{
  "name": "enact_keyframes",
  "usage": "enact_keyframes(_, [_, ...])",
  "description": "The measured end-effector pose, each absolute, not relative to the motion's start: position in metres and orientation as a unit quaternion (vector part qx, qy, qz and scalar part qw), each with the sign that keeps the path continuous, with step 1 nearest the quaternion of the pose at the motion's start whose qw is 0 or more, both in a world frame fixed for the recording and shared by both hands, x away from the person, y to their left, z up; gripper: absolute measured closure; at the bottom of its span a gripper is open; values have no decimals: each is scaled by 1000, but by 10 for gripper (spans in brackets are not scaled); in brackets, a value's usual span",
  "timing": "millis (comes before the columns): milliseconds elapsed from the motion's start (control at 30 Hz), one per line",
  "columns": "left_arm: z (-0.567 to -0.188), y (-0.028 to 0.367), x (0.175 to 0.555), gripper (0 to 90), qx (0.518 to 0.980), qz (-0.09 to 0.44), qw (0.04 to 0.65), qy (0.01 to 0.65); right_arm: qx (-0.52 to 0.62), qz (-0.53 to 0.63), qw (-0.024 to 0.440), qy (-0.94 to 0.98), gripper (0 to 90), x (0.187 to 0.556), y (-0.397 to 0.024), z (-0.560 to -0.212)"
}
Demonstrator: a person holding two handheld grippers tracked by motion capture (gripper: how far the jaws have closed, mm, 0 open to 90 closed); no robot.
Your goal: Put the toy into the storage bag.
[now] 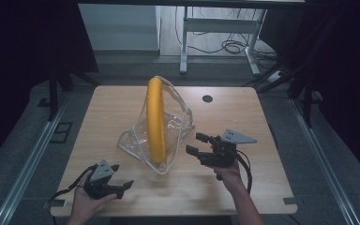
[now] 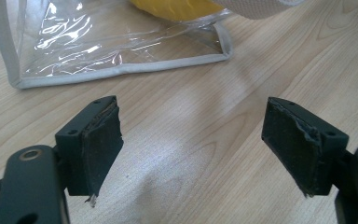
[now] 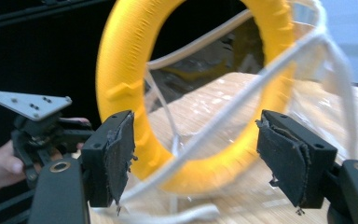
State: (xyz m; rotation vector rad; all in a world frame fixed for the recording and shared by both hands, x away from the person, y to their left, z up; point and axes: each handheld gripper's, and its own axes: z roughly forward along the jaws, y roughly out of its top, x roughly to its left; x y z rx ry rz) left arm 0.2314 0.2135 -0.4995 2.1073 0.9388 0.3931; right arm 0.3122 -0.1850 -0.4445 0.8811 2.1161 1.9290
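Right gripper [image 3: 193, 158] jaws wide, yellow ring [image 3: 135, 93] just ahead, w/ bag [image 3: 317, 93].

So the wooden table [image 1: 122, 105] is sitting in the middle of a pretty dim room, light wood grain showing all over the top. There's a small round black hole [image 1: 207, 98] sitting near the far edge, a bit toward the far right corner. Beyond the far edge, a white metal desk frame [image 1: 218, 28] is standing on the grey floor, with black cables [image 1: 232, 47] lying tangled between its legs. Dark curtains [image 1: 347, 70] are hanging down both sides. A metal floor rail [image 1: 26, 168] is running along the left side of the table.
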Motion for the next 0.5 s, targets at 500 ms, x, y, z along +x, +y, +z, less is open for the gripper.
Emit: enact_keyframes(500, [-500,213,232,197,829,153,389,371,313,628,82,707,286,309,-209,-466])
